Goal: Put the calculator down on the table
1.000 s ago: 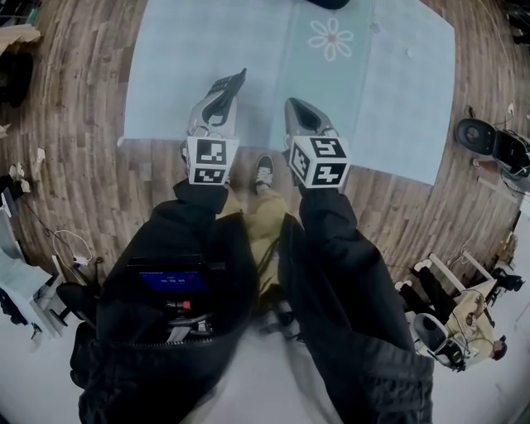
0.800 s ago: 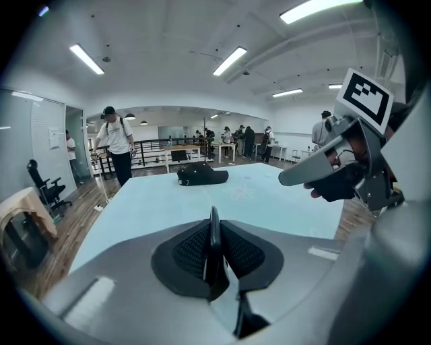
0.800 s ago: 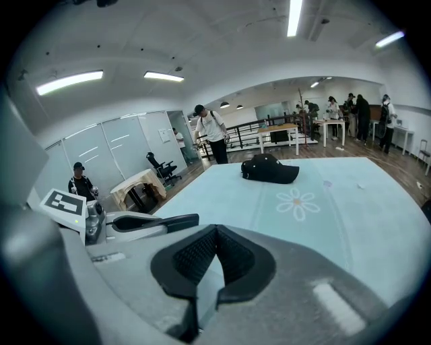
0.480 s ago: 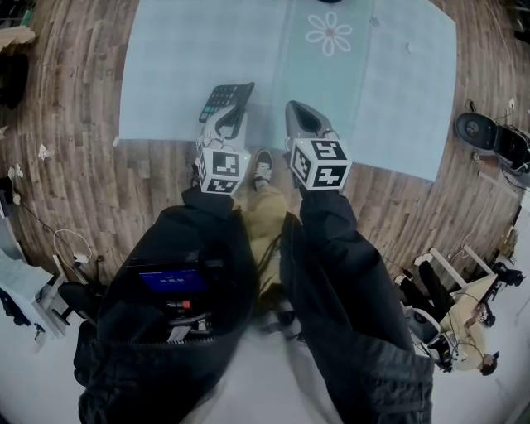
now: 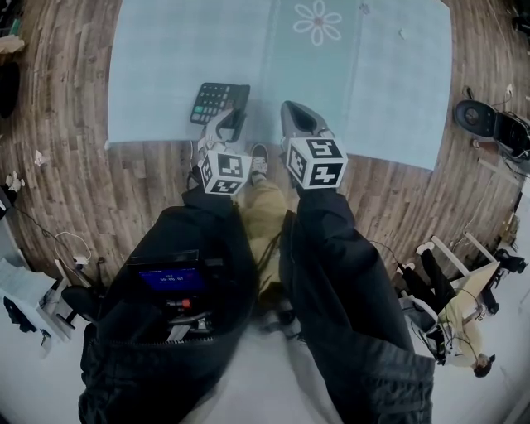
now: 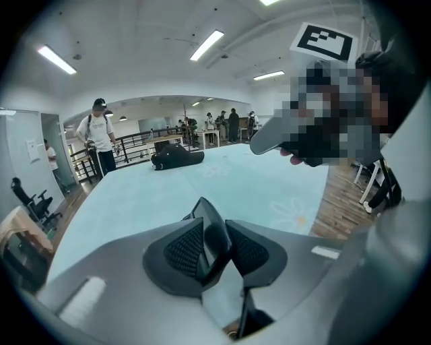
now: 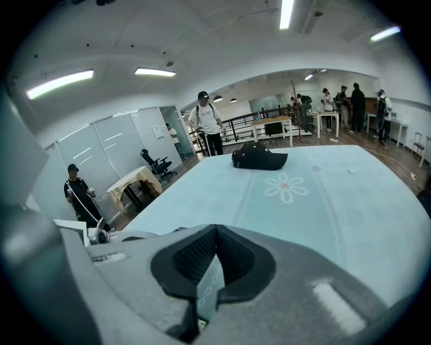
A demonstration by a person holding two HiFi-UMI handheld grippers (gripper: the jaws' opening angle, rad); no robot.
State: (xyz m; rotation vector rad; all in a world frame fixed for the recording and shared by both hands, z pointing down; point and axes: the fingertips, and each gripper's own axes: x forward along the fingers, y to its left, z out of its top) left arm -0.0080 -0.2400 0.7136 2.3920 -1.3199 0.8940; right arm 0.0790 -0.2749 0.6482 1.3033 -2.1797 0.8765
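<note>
The dark slab-shaped calculator (image 5: 219, 102) with pale keys lies keys-up on the light blue surface (image 5: 397, 99), in its left part and close to the edge nearest me. The calculator's near edge stands between the jaws of my left gripper (image 5: 229, 120). Those jaws have just been opening and are now spread. In the left gripper view the dark edge (image 6: 210, 232) rises between the two ribbed black pads (image 6: 182, 248), close against the one on the left, with a sliver of blue surface showing below beside the other. Whether that edge rests fully down I cannot tell.

My right gripper (image 5: 296, 112) hangs just beside the left one, over the same near edge of the surface. Its jaws are pressed together at the tips with nothing between them.

Each gripper carries a white marker cube (image 5: 316, 161) at its back, above my black sleeves (image 5: 331, 248). Farther out a white daisy (image 5: 318, 21) is printed on the surface, and a black bundle (image 7: 259, 156) lies at the far end. Brown wooden floor (image 5: 66, 166) surrounds the surface.
</note>
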